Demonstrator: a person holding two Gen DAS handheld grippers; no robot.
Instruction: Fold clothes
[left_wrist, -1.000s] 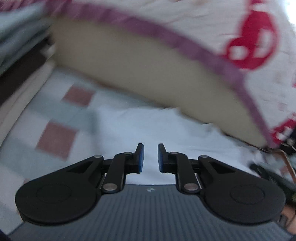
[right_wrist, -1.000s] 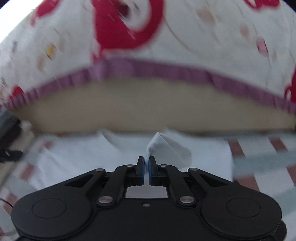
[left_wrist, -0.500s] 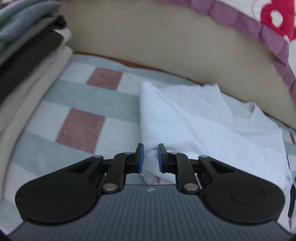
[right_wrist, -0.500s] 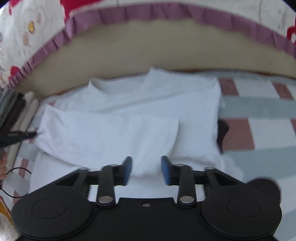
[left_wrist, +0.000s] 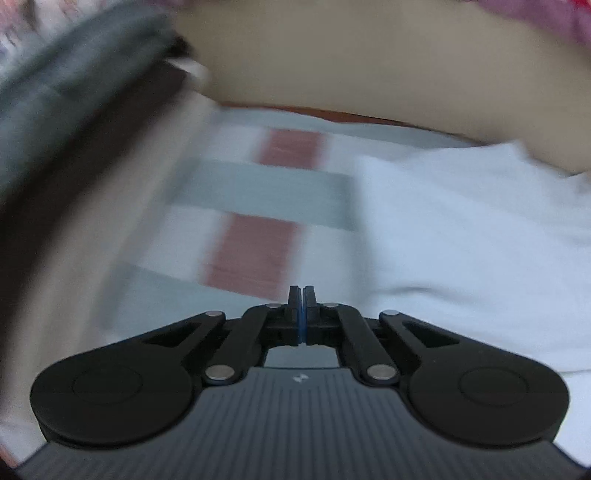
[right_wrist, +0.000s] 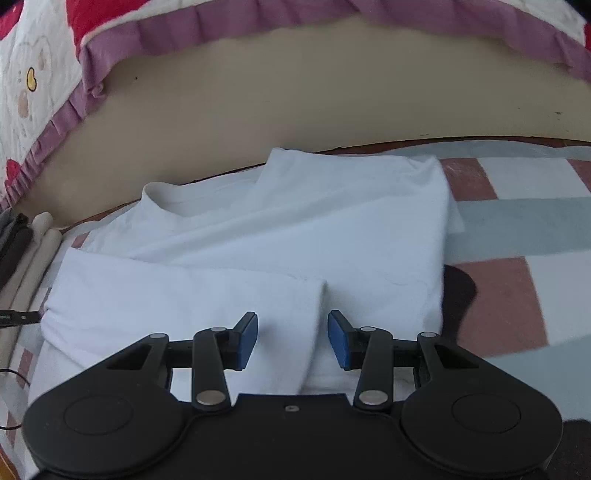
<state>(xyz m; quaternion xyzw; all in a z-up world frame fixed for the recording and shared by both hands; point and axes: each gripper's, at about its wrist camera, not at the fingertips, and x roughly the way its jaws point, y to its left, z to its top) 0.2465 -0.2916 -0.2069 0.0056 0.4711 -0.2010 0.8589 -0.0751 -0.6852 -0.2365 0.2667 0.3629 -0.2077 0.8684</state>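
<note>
A white T-shirt (right_wrist: 295, 236) lies flat on a checked blanket (right_wrist: 517, 221), both sides folded in over its body and its collar toward the far wall. My right gripper (right_wrist: 292, 339) hovers open over the near part of the shirt, above the edge of the folded-in flap, with nothing between its blue pads. In the blurred left wrist view my left gripper (left_wrist: 302, 295) is shut with nothing visible between its pads, over the blanket (left_wrist: 251, 254) just left of the shirt (left_wrist: 472, 236).
A stack of folded clothes (left_wrist: 66, 147) in grey, black and beige rises at the left. A beige wall (right_wrist: 295, 96) runs behind the shirt, with a purple-frilled quilt (right_wrist: 44, 74) hanging over it. A thin black cable (right_wrist: 14, 317) lies at the shirt's left edge.
My right gripper let go of the shirt's corner and opened wide, then drew back. My left gripper closed from slightly open and swung left, away from the shirt.
</note>
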